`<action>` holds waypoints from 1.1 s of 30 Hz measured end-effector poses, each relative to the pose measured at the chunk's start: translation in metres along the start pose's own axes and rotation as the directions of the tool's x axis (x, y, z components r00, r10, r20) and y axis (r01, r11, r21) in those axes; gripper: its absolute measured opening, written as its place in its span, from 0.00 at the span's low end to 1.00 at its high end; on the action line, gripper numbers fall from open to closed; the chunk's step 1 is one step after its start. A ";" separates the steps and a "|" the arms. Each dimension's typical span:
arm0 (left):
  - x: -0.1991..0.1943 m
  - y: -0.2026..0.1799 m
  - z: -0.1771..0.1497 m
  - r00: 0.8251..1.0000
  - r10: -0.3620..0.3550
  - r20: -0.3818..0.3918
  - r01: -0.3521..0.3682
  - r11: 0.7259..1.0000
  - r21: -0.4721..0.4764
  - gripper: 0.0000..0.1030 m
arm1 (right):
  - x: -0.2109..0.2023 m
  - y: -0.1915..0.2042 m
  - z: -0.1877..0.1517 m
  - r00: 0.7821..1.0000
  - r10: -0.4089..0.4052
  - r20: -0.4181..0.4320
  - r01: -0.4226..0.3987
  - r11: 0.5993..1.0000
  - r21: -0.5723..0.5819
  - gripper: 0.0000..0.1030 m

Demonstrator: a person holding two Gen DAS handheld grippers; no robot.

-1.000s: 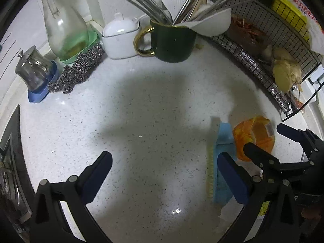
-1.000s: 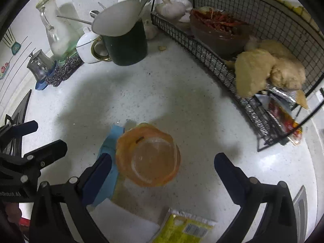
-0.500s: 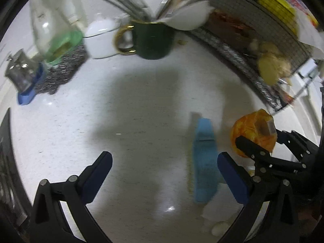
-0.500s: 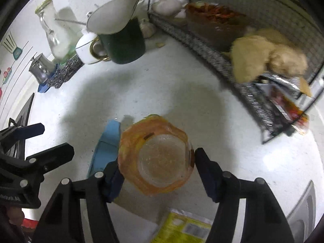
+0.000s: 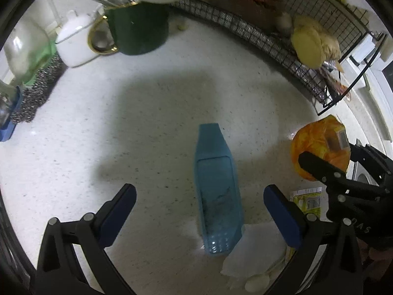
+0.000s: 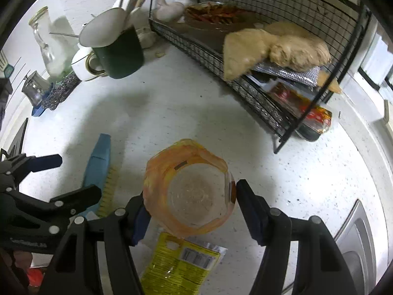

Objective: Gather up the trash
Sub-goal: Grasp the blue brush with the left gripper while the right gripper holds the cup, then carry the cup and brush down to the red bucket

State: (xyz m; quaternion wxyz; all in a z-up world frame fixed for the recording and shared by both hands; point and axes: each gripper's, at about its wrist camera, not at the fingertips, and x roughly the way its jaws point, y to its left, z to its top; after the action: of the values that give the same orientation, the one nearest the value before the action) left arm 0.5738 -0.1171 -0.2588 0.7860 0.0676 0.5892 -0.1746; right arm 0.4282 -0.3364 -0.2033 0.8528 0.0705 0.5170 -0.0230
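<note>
The right hand-held gripper [image 6: 190, 202], gaping a second ago, is now clamped on the orange plastic cup [image 6: 189, 191]. The left hand-held gripper [image 5: 200, 207] stays spread, the blue scrub brush [image 5: 217, 191] now between its fingers on the worktop [image 5: 152, 123].

**White speckled kitchen counter under bright overhead light**

Pale speckled counter [image 5: 152, 113] crossed by soft grey shadows. Black wire rack [image 6: 245, 78] along the far right edge. White wall [image 6: 81, 2] behind. Steel sink [image 6: 356, 241] at lower right.
</note>
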 end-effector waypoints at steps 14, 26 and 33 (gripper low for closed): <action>0.007 0.005 -0.008 1.000 -0.007 -0.012 0.006 0.998 -0.062 0.34 | -0.003 0.003 0.002 1.000 0.004 -0.007 -0.004 1.000 0.022 0.61; -0.066 0.008 -0.040 0.997 -0.017 0.078 0.023 0.997 -0.075 0.34 | -0.045 0.031 -0.006 1.000 0.007 0.028 -0.007 1.000 -0.011 0.61; -0.130 0.017 -0.062 0.988 0.002 0.156 0.009 0.997 -0.071 0.34 | -0.086 0.056 -0.020 0.998 0.012 0.069 -0.010 0.999 -0.032 0.61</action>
State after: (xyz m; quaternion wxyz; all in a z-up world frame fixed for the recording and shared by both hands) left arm 0.4917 -0.0567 -0.1551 0.8313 0.0245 0.5320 -0.1594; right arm 0.3764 -0.2809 -0.1307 0.8712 0.0591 0.4872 -0.0125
